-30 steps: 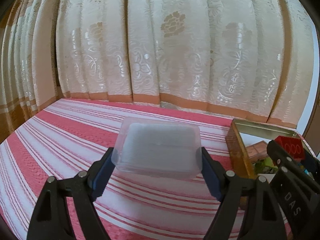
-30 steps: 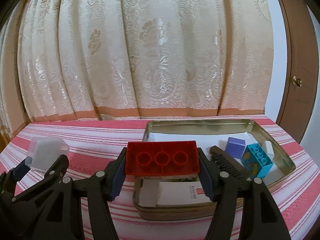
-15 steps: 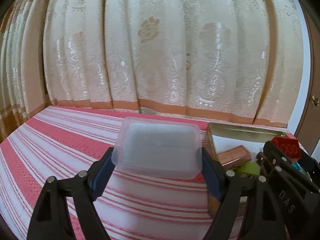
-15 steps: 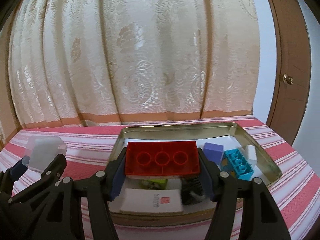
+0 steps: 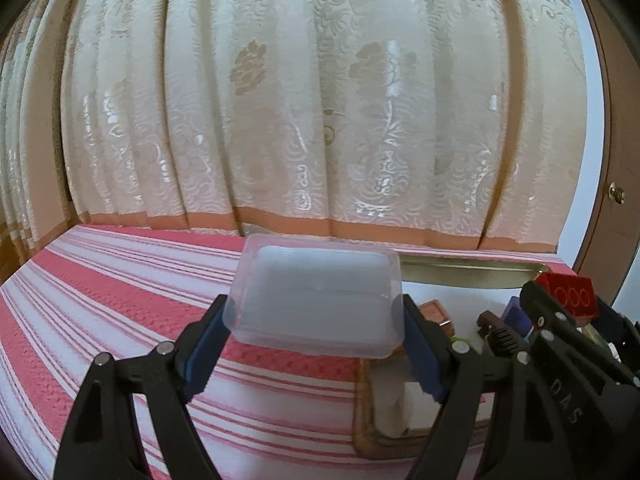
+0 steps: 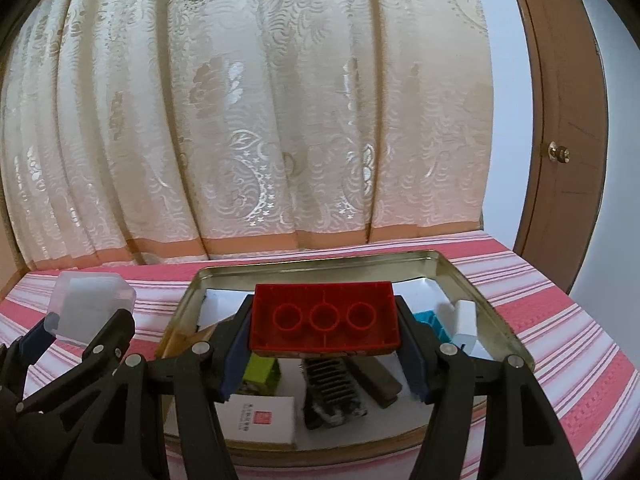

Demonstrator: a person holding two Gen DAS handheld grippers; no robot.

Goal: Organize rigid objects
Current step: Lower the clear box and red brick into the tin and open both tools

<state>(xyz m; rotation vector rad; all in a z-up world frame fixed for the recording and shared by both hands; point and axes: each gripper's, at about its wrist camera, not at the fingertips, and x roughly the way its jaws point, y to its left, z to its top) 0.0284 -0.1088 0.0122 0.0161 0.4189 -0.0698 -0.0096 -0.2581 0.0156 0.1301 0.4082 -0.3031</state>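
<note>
On the left, the left claw (image 5: 316,344) is clamped on a clear plastic box (image 5: 316,300), pinching its two short sides and holding it in the air above the red-and-white striped cloth (image 5: 120,312) covering the bench. A second ago this box hung over bare cloth with the metal tin (image 5: 472,270) well off to its right; now the tin's near left corner sits just below and behind the box, so the left hand has swung toward the tin.

Further right, the right claw (image 6: 324,354) is closed on a red building brick (image 6: 324,316), its hollow underside facing the camera. Earlier the brick hung near the front rim of the tin (image 6: 500,328); now it is held over the middle of the tin, above what is already inside: a white card box (image 6: 260,420) at the front left, a green block (image 6: 262,372) behind it, a dark comb (image 6: 334,392) in the centre, then a blue brick (image 6: 430,320) and a white block (image 6: 464,318) toward the right wall.

Both held things have closed in on the tin, so the placing step looks near: the brick seems ready to be lowered and let go, the clear box next, though free floor in the tin is getting scarce
</note>
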